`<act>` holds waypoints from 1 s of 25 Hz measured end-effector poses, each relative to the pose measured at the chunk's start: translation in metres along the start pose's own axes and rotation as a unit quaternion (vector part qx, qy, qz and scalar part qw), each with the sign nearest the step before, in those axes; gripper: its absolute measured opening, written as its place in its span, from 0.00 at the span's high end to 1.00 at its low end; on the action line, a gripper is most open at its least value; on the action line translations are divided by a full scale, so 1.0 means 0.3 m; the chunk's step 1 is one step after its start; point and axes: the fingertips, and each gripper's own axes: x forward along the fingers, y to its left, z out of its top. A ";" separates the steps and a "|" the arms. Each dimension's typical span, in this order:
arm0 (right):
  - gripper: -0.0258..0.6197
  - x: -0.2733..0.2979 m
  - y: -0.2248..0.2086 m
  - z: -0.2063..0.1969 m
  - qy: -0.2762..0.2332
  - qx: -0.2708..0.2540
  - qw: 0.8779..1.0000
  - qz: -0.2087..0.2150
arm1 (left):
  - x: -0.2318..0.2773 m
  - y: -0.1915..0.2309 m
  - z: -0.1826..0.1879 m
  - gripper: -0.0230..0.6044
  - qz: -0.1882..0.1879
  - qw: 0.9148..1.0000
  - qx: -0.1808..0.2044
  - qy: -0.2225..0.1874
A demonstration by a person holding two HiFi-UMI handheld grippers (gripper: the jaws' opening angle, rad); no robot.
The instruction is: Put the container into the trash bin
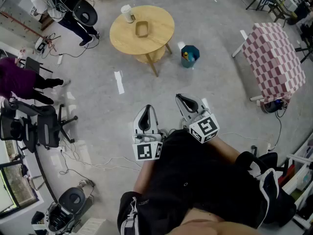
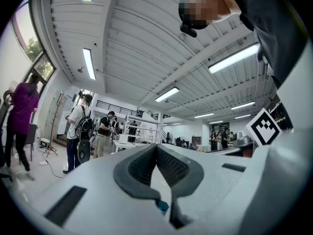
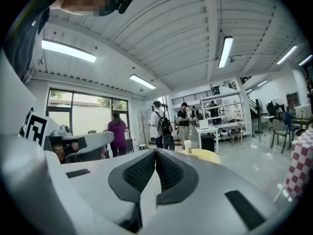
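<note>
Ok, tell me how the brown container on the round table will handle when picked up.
The container looks open-topped and empty, so it is probably light. Its walls look thin and may flex under a pinch. Low and flat-based on the table, it seems unlikely to roll or tip.

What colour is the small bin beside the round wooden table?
The small bin is dark teal; the head view shows it best.

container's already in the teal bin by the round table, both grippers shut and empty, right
No: the head view shows the container on the round table, not in the teal bin. Left gripper and right gripper are shut and empty.
</note>
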 end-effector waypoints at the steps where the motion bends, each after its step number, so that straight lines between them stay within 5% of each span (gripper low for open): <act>1: 0.92 0.000 -0.005 0.004 0.000 -0.001 1.000 0.000 | 0.005 -0.002 0.002 0.95 0.000 1.000 0.000 0.000; 14: 0.92 -0.001 -0.071 0.033 -0.015 0.004 1.000 -0.002 | 0.049 0.014 0.006 0.95 0.017 1.000 0.004 0.004; 25: 0.92 -0.089 -0.262 -0.039 -0.004 0.017 1.000 0.020 | 0.116 -0.114 -0.055 0.95 0.049 0.999 0.018 0.000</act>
